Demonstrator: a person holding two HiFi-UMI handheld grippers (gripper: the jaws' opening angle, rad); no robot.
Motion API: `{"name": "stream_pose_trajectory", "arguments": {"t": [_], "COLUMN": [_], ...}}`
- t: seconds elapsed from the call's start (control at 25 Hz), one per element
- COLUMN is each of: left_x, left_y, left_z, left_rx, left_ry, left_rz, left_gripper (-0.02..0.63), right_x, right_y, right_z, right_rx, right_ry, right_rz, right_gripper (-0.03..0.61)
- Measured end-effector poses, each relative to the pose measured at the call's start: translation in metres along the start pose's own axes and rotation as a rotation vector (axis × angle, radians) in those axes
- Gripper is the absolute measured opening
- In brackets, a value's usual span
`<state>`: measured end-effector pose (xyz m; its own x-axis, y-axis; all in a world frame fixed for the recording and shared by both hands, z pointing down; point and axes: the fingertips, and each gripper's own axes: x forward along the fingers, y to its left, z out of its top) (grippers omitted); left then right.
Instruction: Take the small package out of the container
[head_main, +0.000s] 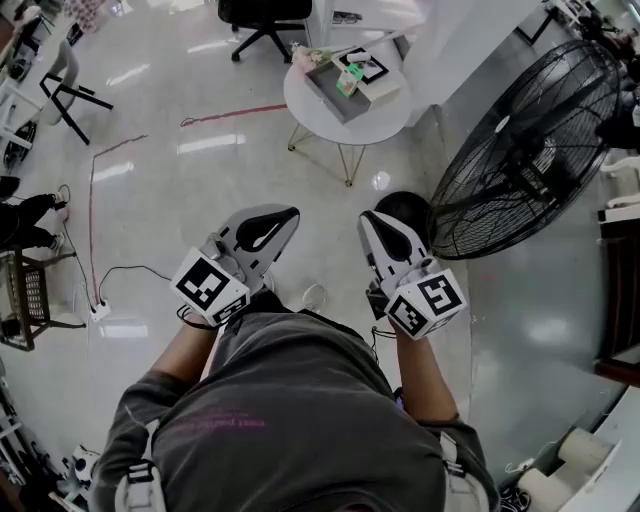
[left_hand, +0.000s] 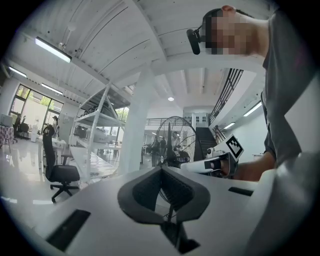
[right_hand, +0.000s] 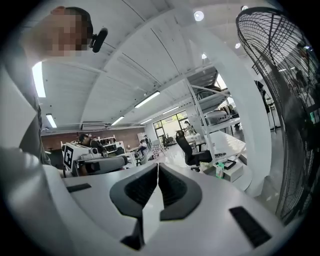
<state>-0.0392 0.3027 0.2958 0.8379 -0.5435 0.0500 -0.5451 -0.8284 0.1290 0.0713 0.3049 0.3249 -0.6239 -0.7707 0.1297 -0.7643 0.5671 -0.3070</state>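
The glossy floor (head_main: 200, 180) lies open between me and the round white table (head_main: 390, 128), which stands well ahead; the big black fan (head_main: 520, 150) is just to the right of my right tongs (head_main: 372, 218), the bulkiest thing near my path; a black office chair (head_main: 262, 20) sits beyond the table; a cable (head_main: 130, 270) trails to a power strip (head_main: 99, 310) far to the left. My left tongs (head_main: 285, 215) and the right ones are held level side by side, each with jaws together and nothing in them. On the table a grey container (head_main: 328, 92) lies slantwise, a white box (head_main: 378, 88) beside it; the small green package (head_main: 347, 80) is at the container's box-side edge, standing upright in the right gripper view, though I cannot tell whether it is inside; bare tabletop rims both.
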Motion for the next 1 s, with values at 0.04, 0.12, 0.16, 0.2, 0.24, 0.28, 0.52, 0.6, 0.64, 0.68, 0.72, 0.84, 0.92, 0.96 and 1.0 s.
{"name": "stream_pose_trajectory", "arguments": {"t": [0.04, 0.12, 0.16, 0.2, 0.24, 0.28, 0.52, 0.6, 0.64, 0.68, 0.72, 0.84, 0.92, 0.96, 1.0], "left_x": [0.001, 0.001, 0.001, 0.002, 0.002, 0.002, 0.005, 0.007, 0.009, 0.011, 0.013, 0.022, 0.028, 0.031, 0.034], "left_y": [-0.005, -0.014, -0.017, -0.02, -0.023, -0.025, -0.028, -0.024, -0.023, -0.021, -0.018, -0.008, 0.002, 0.008, 0.014], "left_z": [-0.001, -0.002, -0.002, -0.002, -0.001, 0.0, -0.005, -0.004, -0.004, -0.004, -0.003, -0.003, -0.004, -0.003, -0.003], "left_rx": [0.005, 0.018, 0.017, 0.015, 0.016, 0.018, 0.017, 0.02, 0.021, 0.022, 0.023, 0.021, 0.015, 0.01, 0.006], "left_ry": [0.0, 0.001, 0.002, 0.001, 0.0, -0.002, 0.011, 0.007, 0.005, 0.002, 0.0, -0.002, -0.002, -0.001, 0.001], "left_rz": [-0.002, -0.001, 0.005, 0.012, 0.018, 0.022, 0.043, 0.048, 0.05, 0.05, 0.05, 0.048, 0.047, 0.045, 0.042], "left_gripper": [0.015, 0.015, 0.015, 0.015, 0.015, 0.015, 0.015, 0.015, 0.015, 0.015, 0.015, 0.015, 0.015, 0.015, 0.015], "right_x": [-0.004, -0.011, -0.015, -0.018, -0.02, -0.023, -0.024, -0.023, -0.021, -0.02, -0.018, -0.009, -0.001, 0.004, 0.01], "right_y": [-0.001, -0.002, -0.002, -0.002, -0.002, -0.002, -0.007, -0.008, -0.01, -0.012, -0.015, -0.025, -0.03, -0.032, -0.035], "right_z": [-0.002, -0.004, -0.005, -0.006, -0.007, -0.008, -0.013, -0.013, -0.013, -0.012, -0.012, -0.01, -0.008, -0.007, -0.006], "right_rx": [0.001, 0.002, 0.002, 0.002, 0.003, 0.005, 0.011, 0.007, 0.005, 0.004, 0.002, -0.001, 0.0, 0.0, 0.002], "right_ry": [0.003, 0.009, 0.01, 0.011, 0.01, 0.01, 0.021, 0.024, 0.026, 0.028, 0.03, 0.037, 0.039, 0.04, 0.041], "right_rz": [0.003, 0.011, 0.016, 0.022, 0.027, 0.032, 0.052, 0.057, 0.058, 0.058, 0.057, 0.052, 0.048, 0.045, 0.041], "right_gripper": [0.023, 0.023, 0.023, 0.023, 0.023, 0.023, 0.023, 0.023, 0.023, 0.023, 0.023, 0.023, 0.023, 0.023, 0.023]}}
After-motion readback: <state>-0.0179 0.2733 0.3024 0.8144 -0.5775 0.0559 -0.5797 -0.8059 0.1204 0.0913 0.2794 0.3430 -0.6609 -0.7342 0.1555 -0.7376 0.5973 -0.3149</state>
